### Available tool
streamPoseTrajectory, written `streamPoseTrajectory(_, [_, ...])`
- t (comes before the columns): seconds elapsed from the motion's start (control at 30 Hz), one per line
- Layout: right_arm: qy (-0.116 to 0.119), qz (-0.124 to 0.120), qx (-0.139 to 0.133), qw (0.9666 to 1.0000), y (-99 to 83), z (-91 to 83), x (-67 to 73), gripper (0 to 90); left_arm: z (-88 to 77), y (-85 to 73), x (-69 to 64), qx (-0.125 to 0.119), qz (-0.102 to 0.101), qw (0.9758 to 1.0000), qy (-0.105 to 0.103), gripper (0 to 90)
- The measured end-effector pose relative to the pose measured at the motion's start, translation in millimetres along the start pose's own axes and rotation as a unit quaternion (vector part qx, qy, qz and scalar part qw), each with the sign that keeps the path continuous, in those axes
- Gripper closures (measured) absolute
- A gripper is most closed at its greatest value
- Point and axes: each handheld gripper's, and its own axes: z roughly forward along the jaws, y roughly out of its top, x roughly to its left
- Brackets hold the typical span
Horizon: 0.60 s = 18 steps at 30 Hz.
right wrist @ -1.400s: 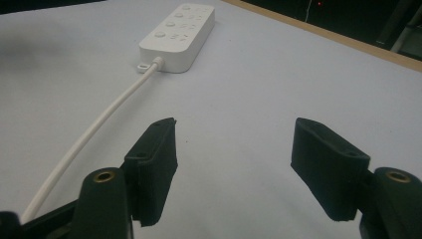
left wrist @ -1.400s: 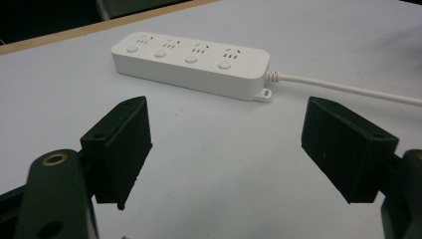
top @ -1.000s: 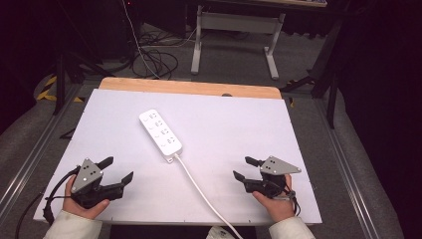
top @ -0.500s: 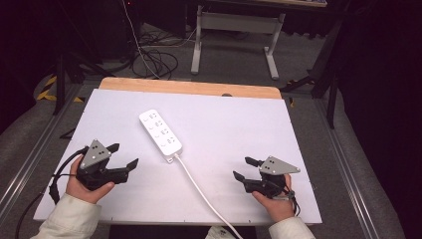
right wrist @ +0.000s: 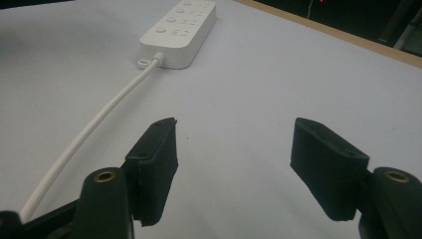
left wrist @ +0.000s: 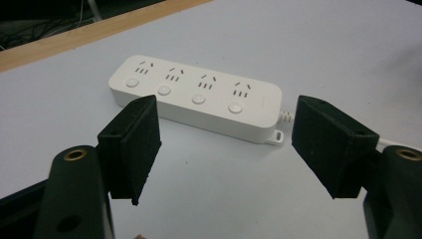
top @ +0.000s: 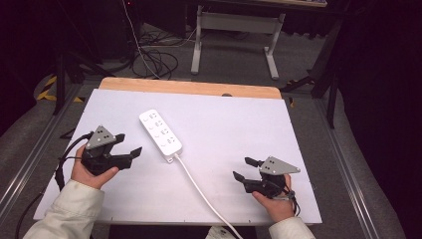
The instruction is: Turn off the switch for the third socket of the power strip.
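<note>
Left gripper (top: 128,144), jaws apart and just narrowing around nothing, faces the power strip (top: 160,134); right gripper (top: 243,168), seemingly resting, gapes near its cord (top: 199,190).

A white table top (top: 234,124) is spread beneath the left tongs (top: 127,143) and the right tongs (top: 242,168). Its wooden edge (top: 189,87) is seen beyond them, with coiled black cables (top: 157,57) and a grey metal frame (top: 234,25) farther beyond.
</note>
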Motion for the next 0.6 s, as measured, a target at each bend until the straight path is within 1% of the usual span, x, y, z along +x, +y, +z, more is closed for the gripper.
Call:
streamPoseTrajectory(0.07, [0.000, 0.000, 0.001, 1.0000, -0.2, 0.3, 0.0, 35.5, 2.4, 2.9, 1.3, 0.003, 0.007, 1.0000, 0.002, 27.9])
streamPoseTrajectory(0.1, [-0.001, -0.001, 0.001, 1.0000, -0.3, 0.4, 0.0, 35.5, 3.2, 4.6, 2.4, 0.006, 0.013, 0.9999, -0.001, 27.9])
streamPoseTrajectory(0.13, [0.000, 0.000, 0.001, 1.0000, -0.4, 0.7, 0.0, 35.5, 4.1, 5.7, 2.8, 0.006, 0.014, 0.9999, -0.001, 27.7])
streamPoseTrajectory(0.17, [-0.001, -0.002, 0.003, 1.0000, -0.6, 1.0, -0.2, 35.5, 4.6, 6.9, 3.7, 0.007, 0.019, 0.9998, 0.002, 27.7])
streamPoseTrajectory(0.33, [0.002, 0.000, 0.003, 1.0000, -1.1, 2.0, 0.0, 35.5, 7.6, 9.6, 7.5, 0.015, 0.015, 0.9998, 0.006, 28.5])
streamPoseTrajectory(0.4, [0.002, 0.000, 0.003, 1.0000, -1.2, 2.1, -0.1, 35.7, 9.9, 10.2, 9.0, 0.022, 0.019, 0.9996, 0.005, 35.1])
streamPoseTrajectory(0.43, [0.003, -0.001, 0.003, 1.0000, -1.3, 2.2, 0.0, 36.3, 11.1, 10.5, 9.9, 0.023, 0.021, 0.9995, 0.007, 38.5])
streamPoseTrajectory(0.47, [0.005, -0.001, 0.002, 1.0000, -1.3, 2.4, 0.1, 36.4, 12.3, 10.5, 10.5, 0.022, 0.020, 0.9996, 0.003, 42.5])
streamPoseTrajectory(0.53, [0.006, -0.003, 0.004, 1.0000, -1.3, 3.1, 0.6, 36.4, 14.0, 11.4, 11.8, 0.022, 0.020, 0.9995, 0.006, 53.8])
streamPoseTrajectory(0.6, [0.007, -0.003, 0.006, 1.0000, -1.0, 3.5, 1.4, 36.4, 16.3, 13.2, 13.6, 0.026, 0.019, 0.9995, 0.008, 62.9])
